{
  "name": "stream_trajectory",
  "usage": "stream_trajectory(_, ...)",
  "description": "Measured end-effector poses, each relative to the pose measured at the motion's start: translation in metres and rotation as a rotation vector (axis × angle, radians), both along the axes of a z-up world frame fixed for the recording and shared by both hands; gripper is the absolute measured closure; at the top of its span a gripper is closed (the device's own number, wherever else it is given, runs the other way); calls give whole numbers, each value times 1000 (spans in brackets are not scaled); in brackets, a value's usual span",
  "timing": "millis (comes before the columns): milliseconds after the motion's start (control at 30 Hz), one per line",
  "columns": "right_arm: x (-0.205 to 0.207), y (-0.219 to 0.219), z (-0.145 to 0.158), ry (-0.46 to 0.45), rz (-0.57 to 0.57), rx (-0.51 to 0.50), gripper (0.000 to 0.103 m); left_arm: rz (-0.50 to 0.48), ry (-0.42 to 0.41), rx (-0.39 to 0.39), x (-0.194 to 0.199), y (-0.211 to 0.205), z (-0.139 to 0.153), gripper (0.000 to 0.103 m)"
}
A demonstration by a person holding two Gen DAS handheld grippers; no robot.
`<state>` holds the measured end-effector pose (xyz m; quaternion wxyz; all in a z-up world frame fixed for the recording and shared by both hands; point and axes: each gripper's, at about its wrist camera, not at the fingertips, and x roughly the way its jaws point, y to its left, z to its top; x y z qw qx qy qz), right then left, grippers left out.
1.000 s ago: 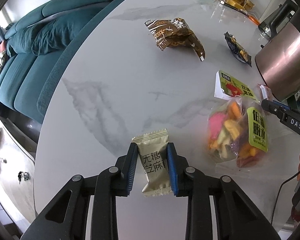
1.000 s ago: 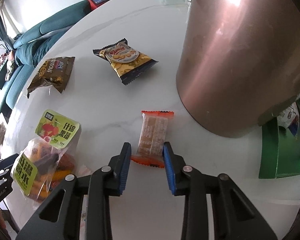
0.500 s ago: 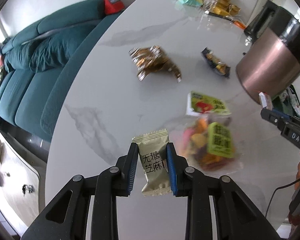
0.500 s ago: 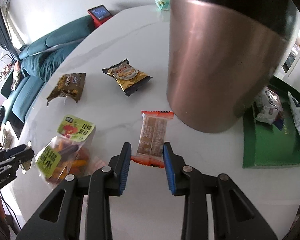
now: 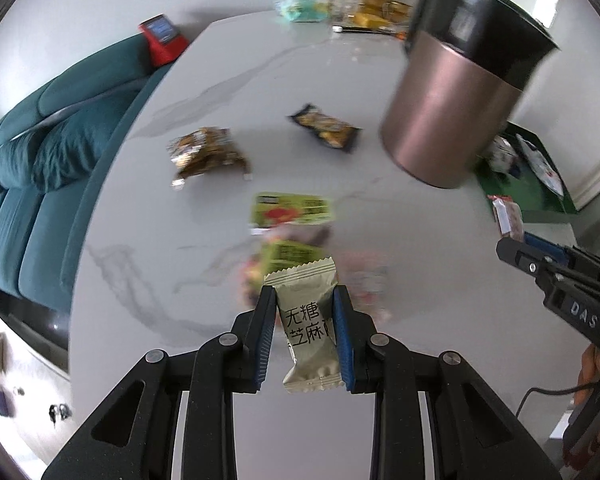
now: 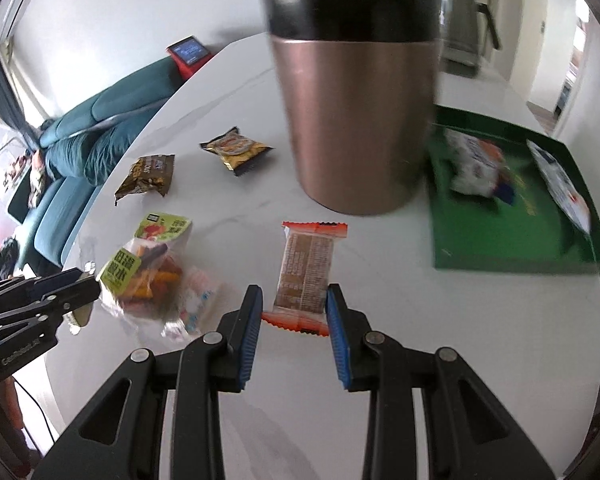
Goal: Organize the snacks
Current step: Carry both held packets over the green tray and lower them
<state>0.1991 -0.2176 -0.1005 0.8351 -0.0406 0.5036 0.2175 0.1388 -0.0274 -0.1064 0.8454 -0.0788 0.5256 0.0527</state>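
The left gripper (image 5: 304,330) is clenched on a beige candy packet (image 5: 309,328) with black characters, its blue pads pressing both sides and the packet held clear above the desk (image 5: 204,92). The right gripper (image 6: 294,328) grasps an orange-edged snack bar (image 6: 306,276) by its lower end, the bar standing up between the pads, also off the desk. Below and between the two lies a clear bag of colourful dried pieces with a green label (image 6: 148,268). Farther out on the white marbled top sit a brown crinkled packet (image 6: 146,174) and a dark yellow-printed packet (image 6: 236,150), well apart from each other. A copper canister with a black top (image 6: 356,120) stands upright behind the bar. Just beside it, to the right, a green tray (image 6: 500,236) holds white snack packets (image 6: 476,160). A teal sofa (image 5: 32,160) runs along the desk's left edge.
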Motion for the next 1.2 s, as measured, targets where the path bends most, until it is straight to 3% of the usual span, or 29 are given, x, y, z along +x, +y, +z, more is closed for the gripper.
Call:
stream_trajectory(300, -12, -93, 18, -14, -109, -16, 103, -131, -8, -27, 28, -92, 7, 79)
stream_trajectory(600, 5, -188, 33, -27, -181, -29, 103, -225, -29, -54, 64, -194, 13, 79)
stream_trajectory(933, 54, -252, 41, -51, -137, -45, 103, -212, -78, -62, 124, -277, 20, 79)
stream_trajectory(1200, 107, -270, 47, -70, -105, -35, 103, -195, -83, -47, 173, -300, 19, 79)
